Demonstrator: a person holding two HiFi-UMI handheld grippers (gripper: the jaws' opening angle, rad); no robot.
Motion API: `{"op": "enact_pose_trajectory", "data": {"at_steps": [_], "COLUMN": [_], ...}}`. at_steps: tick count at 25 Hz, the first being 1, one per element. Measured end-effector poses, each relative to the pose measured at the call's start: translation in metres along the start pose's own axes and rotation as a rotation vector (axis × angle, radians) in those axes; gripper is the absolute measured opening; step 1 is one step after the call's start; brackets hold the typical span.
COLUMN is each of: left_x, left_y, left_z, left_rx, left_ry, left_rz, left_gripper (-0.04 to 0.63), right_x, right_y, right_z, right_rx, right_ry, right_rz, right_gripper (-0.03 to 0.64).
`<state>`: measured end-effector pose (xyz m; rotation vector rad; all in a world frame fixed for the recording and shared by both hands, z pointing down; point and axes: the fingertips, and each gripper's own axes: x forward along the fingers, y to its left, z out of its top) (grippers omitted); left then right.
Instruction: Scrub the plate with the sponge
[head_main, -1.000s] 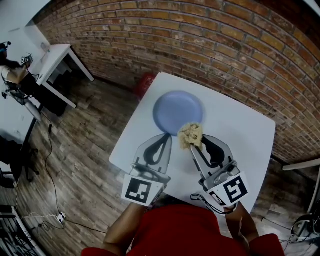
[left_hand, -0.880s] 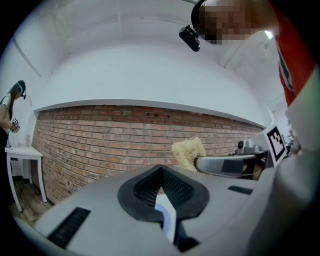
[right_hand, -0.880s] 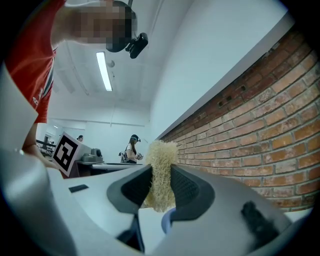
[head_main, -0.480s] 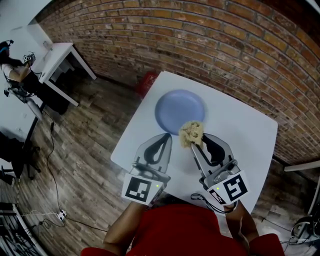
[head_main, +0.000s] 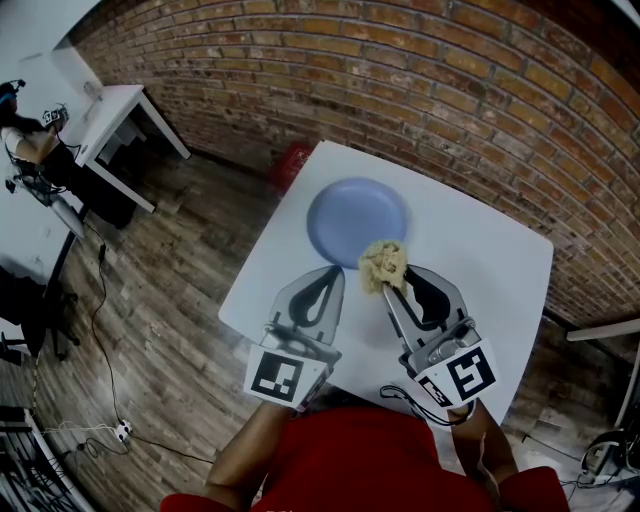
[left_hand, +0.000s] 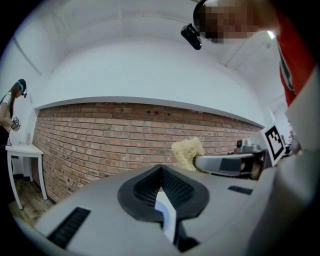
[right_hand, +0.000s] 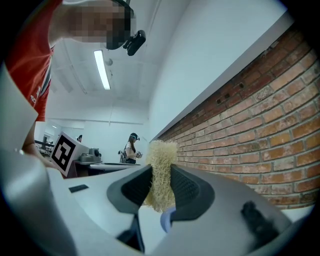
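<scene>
A blue plate (head_main: 355, 219) lies on the white table (head_main: 480, 270), toward its far left part. My right gripper (head_main: 386, 277) is shut on a beige sponge (head_main: 383, 263), which hangs over the plate's near right rim. The right gripper view shows the sponge (right_hand: 161, 172) squeezed upright between both pads, with a sliver of blue plate below. My left gripper (head_main: 328, 277) hovers just short of the plate's near edge, shut and holding nothing. From the left gripper (left_hand: 161, 175), the sponge (left_hand: 186, 152) and the other gripper's arm appear to the right.
A brick wall (head_main: 420, 80) runs behind the table. Wooden floor (head_main: 170, 290) lies to the left, with a white side table (head_main: 110, 115) and a person (head_main: 25, 135) beside it. A red object (head_main: 290, 165) sits on the floor past the table's far corner.
The view has shifted slightly; both grippers, the sponge and the plate keep nearly the same places.
</scene>
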<state>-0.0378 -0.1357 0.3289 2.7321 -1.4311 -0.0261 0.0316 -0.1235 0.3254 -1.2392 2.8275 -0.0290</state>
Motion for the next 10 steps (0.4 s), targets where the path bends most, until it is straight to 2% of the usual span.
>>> {"op": "enact_pose_trajectory", "data": {"at_steps": [10], "left_x": [0.0010], "left_y": [-0.0034], "left_z": [-0.0004], "left_rx": [0.004], "left_ry": [0.003], "left_rz": [-0.009], "left_gripper": [0.013], "right_x": [-0.0002], "right_y": [0.0005], "right_z": [0.0008], "right_rx": [-0.006], "right_ry": [0.003], "right_rz": [0.006], "right_gripper": [0.120]}}
